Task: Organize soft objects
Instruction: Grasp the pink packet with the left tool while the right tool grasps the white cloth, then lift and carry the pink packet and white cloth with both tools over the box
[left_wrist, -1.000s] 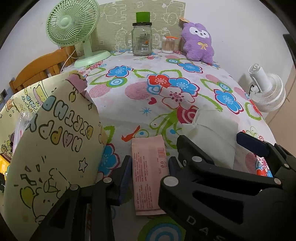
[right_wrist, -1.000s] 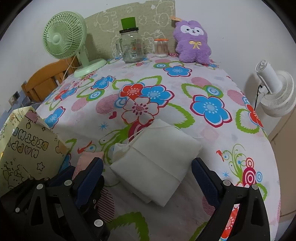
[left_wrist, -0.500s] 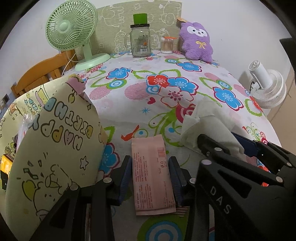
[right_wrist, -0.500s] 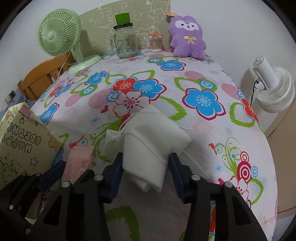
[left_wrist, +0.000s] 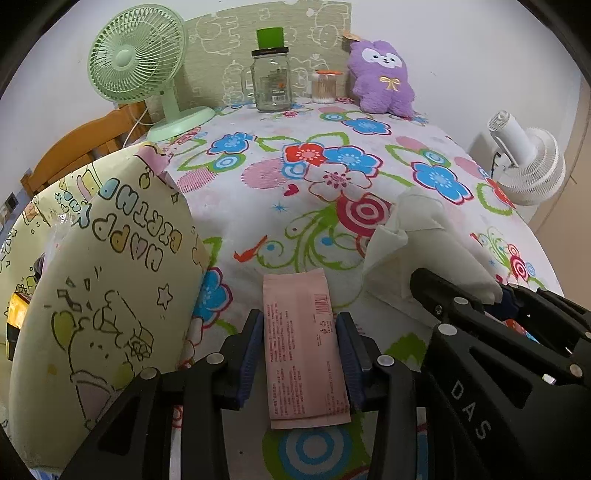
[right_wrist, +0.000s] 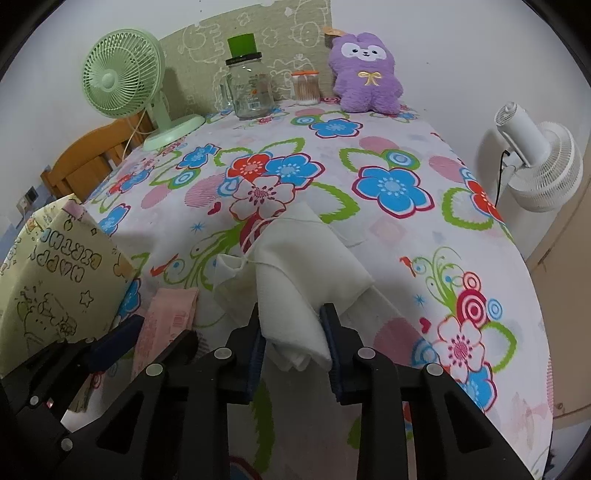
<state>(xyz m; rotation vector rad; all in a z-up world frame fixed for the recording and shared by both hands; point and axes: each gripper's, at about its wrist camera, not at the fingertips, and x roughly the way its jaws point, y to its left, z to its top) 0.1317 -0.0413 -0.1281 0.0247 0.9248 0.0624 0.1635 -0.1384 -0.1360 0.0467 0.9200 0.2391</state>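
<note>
Pink packet (left_wrist: 303, 347) (print too small to read) sat gripped in my left gripper (left_wrist: 301, 354); the right gripper (right_wrist: 293, 339), jaws just closing, clenched the white cloth (right_wrist: 295, 280) beside the "HAPPY BIRTHDAY" bag (left_wrist: 99, 280); the counter (right_wrist: 424, 236) beyond lay open.

You've got a matt white cloth bundle (right_wrist: 295, 291), a smooth pink paper packet (left_wrist: 303, 343) — glossy clear glass jar (right_wrist: 249, 92).

**Two soft items near your edge of the desk**

You see a pink flat packet (left_wrist: 303, 347) with a barcode, lying lengthwise on the flowered desk (right_wrist: 388, 155). Just to its right, a folded white cloth (right_wrist: 299, 277) with a thin string is bunched and squeezed, its far end spreading out.
</note>
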